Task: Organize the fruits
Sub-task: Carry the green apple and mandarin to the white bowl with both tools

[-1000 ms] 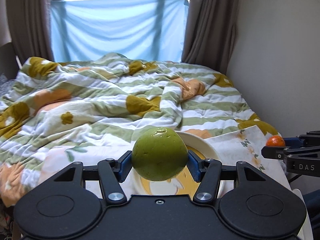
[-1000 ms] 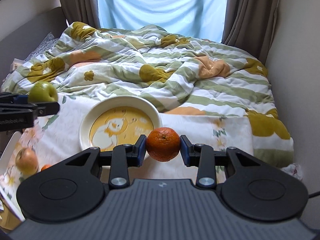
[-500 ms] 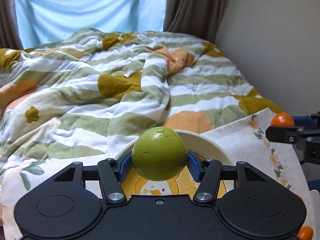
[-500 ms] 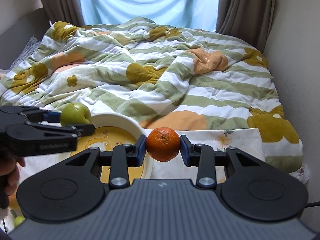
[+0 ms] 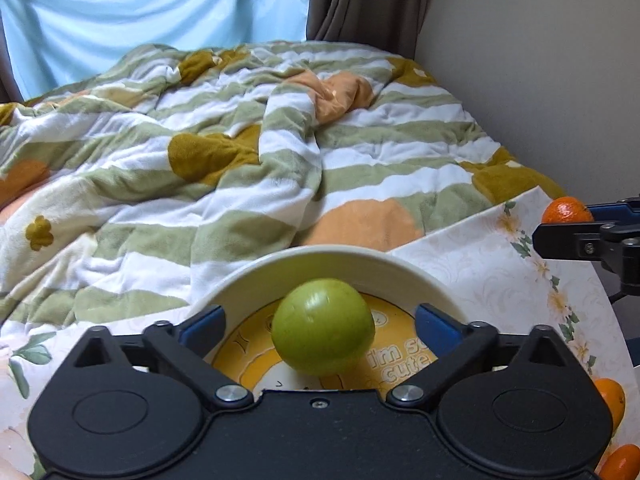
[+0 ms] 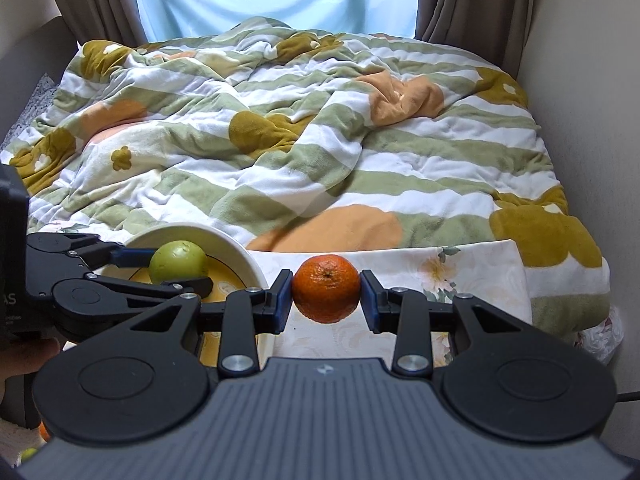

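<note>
Left tongs point(image 5: 320, 322) spread around green apple point(image 5: 323, 326), right tongs point(image 6: 326, 294) pinching orange point(image 6: 325, 293)

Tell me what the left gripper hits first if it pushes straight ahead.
Probably the green apple, lying loose between the open jaws of the left gripper, then the bowl's far rim. Depth is hard to judge.

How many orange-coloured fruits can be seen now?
3: one orange clamped in the right gripper, two oranges on the floral cloth at the left view's lower right edge. Others may be hidden.
</note>
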A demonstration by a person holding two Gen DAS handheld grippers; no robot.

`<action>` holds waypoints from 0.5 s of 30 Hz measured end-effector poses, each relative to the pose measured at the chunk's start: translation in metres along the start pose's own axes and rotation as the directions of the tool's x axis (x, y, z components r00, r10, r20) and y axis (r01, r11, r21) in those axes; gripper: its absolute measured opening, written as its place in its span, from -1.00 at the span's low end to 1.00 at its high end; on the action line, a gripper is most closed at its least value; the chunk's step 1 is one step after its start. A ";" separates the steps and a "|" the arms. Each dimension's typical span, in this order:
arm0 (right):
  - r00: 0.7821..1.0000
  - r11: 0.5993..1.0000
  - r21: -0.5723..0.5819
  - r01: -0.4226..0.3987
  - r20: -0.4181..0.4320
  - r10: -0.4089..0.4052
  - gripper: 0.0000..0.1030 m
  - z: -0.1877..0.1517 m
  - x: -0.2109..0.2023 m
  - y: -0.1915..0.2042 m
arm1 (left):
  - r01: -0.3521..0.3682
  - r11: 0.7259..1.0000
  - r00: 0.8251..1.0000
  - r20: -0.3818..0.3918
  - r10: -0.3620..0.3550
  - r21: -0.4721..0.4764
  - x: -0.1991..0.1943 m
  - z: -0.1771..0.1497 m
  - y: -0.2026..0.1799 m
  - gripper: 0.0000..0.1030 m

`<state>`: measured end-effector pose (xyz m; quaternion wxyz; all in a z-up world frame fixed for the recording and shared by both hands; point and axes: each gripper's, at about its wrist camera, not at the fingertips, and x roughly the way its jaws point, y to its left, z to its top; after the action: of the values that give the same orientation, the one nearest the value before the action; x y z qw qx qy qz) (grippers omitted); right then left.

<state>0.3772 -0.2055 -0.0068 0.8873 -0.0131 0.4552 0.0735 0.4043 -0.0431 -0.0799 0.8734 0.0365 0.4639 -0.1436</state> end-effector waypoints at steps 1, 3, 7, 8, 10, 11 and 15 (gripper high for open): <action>1.000 1.000 -0.004 0.002 0.002 -0.002 -0.01 0.000 0.000 0.001 | -0.004 1.000 1.000 0.001 0.004 0.004 -0.003 0.000 0.000 1.00; 1.000 1.000 -0.006 -0.004 0.006 0.004 -0.01 0.000 0.000 0.000 | -0.018 1.000 1.000 -0.004 0.018 -0.004 -0.010 -0.001 0.003 1.00; 0.999 0.999 -0.023 -0.040 0.013 0.041 -0.01 0.001 0.000 0.007 | -0.018 0.999 1.000 0.017 0.018 -0.050 -0.031 -0.008 0.013 1.00; 0.999 0.998 -0.030 -0.052 0.013 0.052 -0.01 0.000 0.001 0.010 | -0.024 0.998 0.999 0.021 0.025 -0.055 -0.036 -0.010 0.015 1.00; 0.997 0.996 -0.047 -0.075 0.009 0.075 -0.01 0.000 0.003 0.016 | -0.042 0.998 0.999 0.027 0.044 -0.054 -0.045 -0.016 0.017 1.00; 0.996 0.995 -0.056 -0.088 0.004 0.088 -0.01 -0.001 0.006 0.019 | -0.048 0.997 0.998 0.029 0.050 -0.055 -0.049 -0.018 0.017 1.00; 0.991 0.985 -0.113 -0.132 -0.012 0.132 -0.01 -0.004 0.015 0.034 | -0.067 0.995 0.997 0.038 0.070 -0.069 -0.063 -0.031 0.022 1.00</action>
<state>0.3781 -0.1701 -0.0197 0.8773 -0.0334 0.4521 0.1578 0.3530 -0.0020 -0.0471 0.8878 0.0201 0.4491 -0.0985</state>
